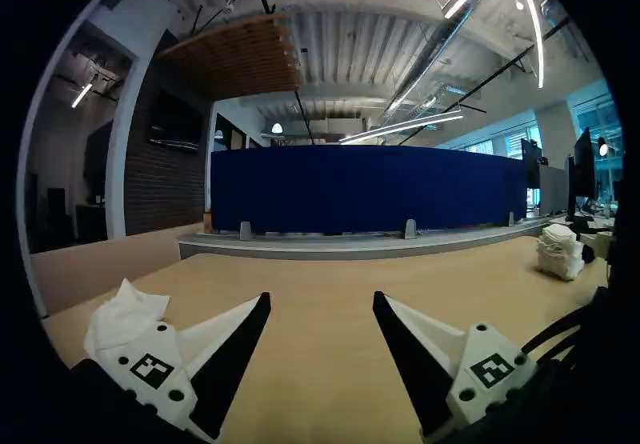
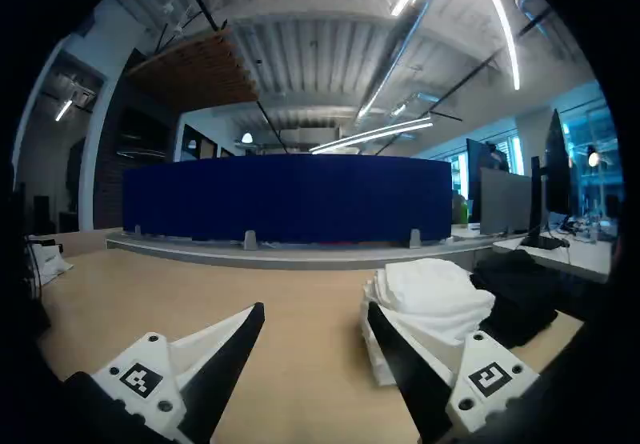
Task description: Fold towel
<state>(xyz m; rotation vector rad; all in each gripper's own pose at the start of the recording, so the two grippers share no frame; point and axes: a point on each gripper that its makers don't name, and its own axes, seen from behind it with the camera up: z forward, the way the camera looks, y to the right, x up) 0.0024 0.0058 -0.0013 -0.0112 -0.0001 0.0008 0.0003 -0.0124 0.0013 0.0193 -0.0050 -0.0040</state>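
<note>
In the left gripper view a crumpled white towel [image 1: 122, 316] lies on the wooden table [image 1: 336, 284], partly behind the left finger. My left gripper [image 1: 322, 300] is open with nothing between its fingers. A stack of folded white towels [image 1: 560, 252] sits far right on the table. In the right gripper view that stack of folded white towels [image 2: 428, 296] stands close, just behind the right finger. My right gripper [image 2: 314, 310] hangs open above the table [image 2: 200, 300] and holds nothing.
A blue divider screen [image 1: 360, 188] runs along the table's far edge on a grey rail [image 1: 336, 244]. Monitors [image 2: 552, 180] and a dark object [image 2: 520, 292] stand to the right of the stack. White cloth [image 2: 48, 260] lies at the far left.
</note>
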